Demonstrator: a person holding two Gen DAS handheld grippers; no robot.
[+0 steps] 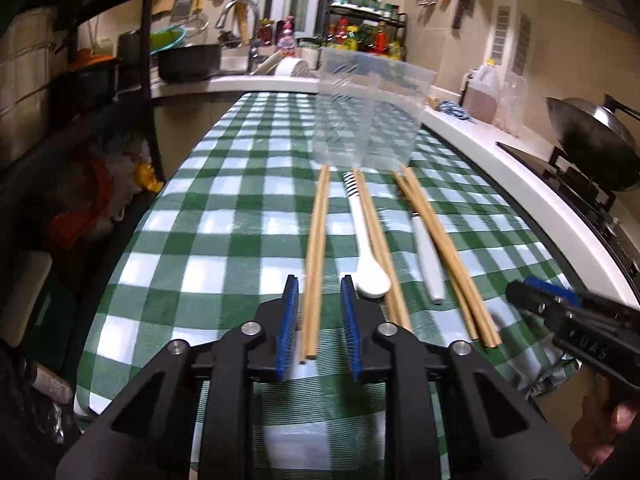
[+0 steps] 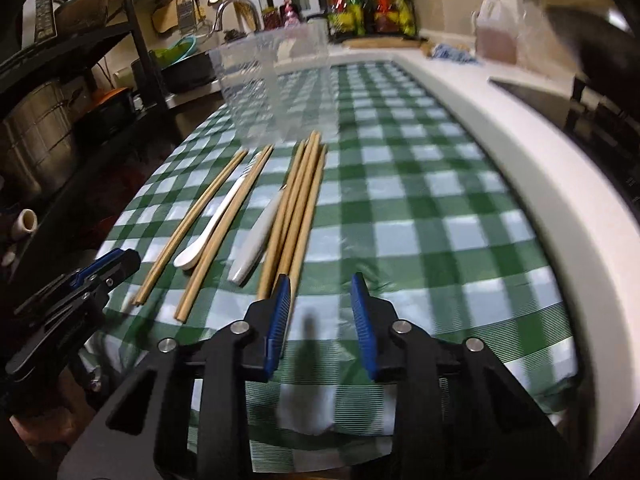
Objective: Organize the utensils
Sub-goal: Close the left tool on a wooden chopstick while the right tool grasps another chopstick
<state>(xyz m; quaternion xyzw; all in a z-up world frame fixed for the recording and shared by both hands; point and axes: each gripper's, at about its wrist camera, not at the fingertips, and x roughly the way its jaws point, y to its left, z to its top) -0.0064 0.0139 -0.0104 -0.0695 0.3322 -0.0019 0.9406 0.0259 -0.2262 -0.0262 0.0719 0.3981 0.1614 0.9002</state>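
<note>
Utensils lie in a row on the green-checked counter point(image 1: 224, 208), in front of a clear plastic container point(image 1: 372, 108).

Left wrist view: your left tool point(image 1: 319, 304) straddles the leftmost chopstick pair point(image 1: 316, 256); blue pads sit narrow either side w/ gaps showing, not pressing. Just right: white spoon point(image 1: 368, 256), bowl end nearest you, touching another chopstick pair point(image 1: 380, 248). Further right, white-handled knife point(image 1: 426, 256) beside a chopstick bundle point(image 1: 448, 256). Your right tool point(image 1: 536, 296) enters at right edge.

Right wrist view: right tool point(image 2: 322, 304) is partly open w/ only cloth between the fingers; left finger point(image 2: 280, 308) overlaps the bundle's point(image 2: 300, 208) near ends. Can't tell if touching. Left tool point(image 2: 108, 268) at left edge.
</note>
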